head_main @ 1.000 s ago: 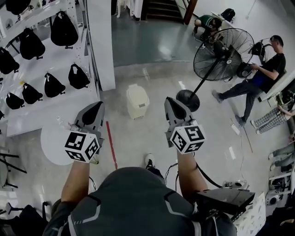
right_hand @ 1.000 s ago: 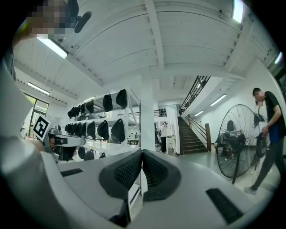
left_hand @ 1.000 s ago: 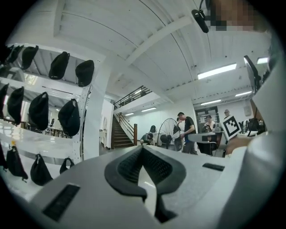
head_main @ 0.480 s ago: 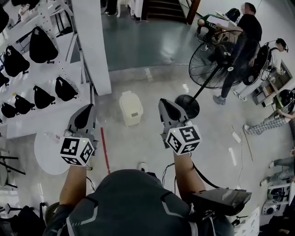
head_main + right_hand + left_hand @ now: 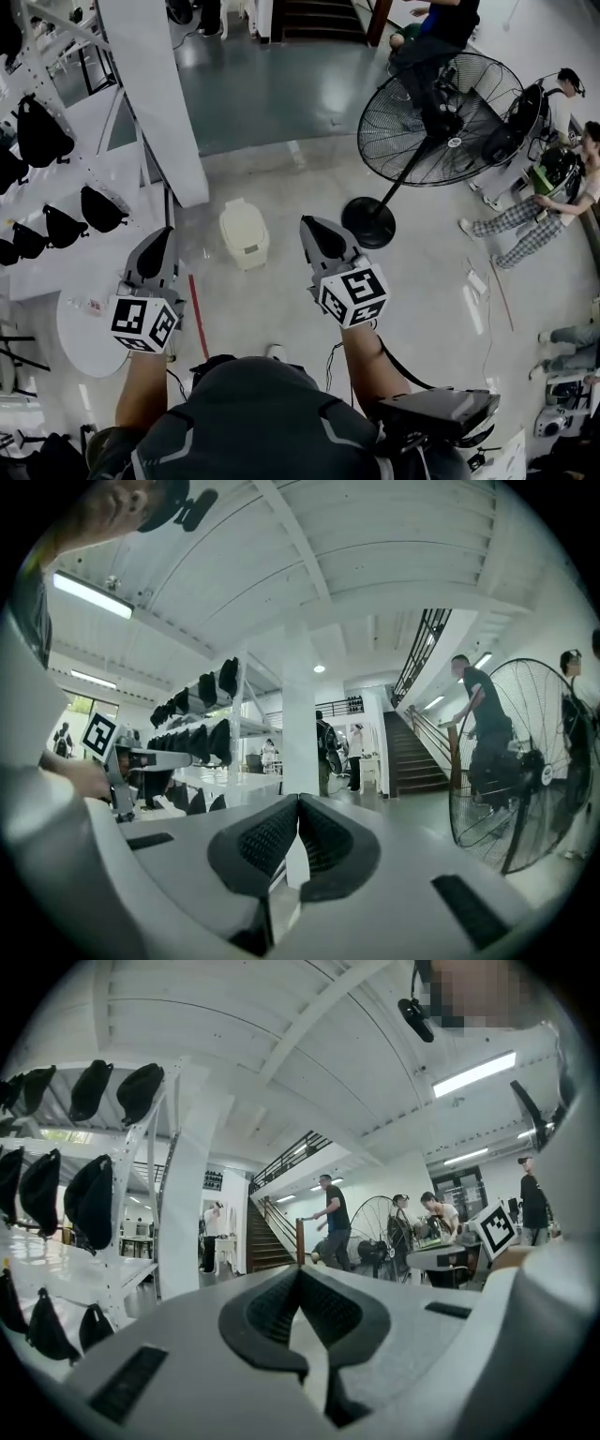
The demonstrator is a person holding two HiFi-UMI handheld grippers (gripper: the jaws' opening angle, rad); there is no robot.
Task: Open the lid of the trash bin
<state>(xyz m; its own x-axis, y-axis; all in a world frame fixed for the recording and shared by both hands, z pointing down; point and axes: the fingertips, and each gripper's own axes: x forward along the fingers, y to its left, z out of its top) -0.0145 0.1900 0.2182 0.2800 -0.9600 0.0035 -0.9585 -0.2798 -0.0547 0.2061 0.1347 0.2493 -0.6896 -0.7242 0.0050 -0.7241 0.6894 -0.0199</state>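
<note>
Cream bin (image 5: 244, 234) between hand-held grippers (image 5: 157, 236) (image 5: 309, 227)

In the head view, the trash bin (image 5: 244, 234) sits on the floor (image 5: 272, 300) near the middle of the frame. It is between the left gripper (image 5: 159, 234) and the right gripper (image 5: 310, 226) and touches neither. A pillar (image 5: 155, 94) stands to the upper left of the bin. A rack of shelves (image 5: 56, 159) fills the far left edge. A round table (image 5: 80, 328) is at lower left, beside the left gripper. A big fan (image 5: 431, 112) stands at upper right, with its base (image 5: 367, 222) just right of the right gripper. Stairs (image 5: 314, 19) are at the top middle.
</note>
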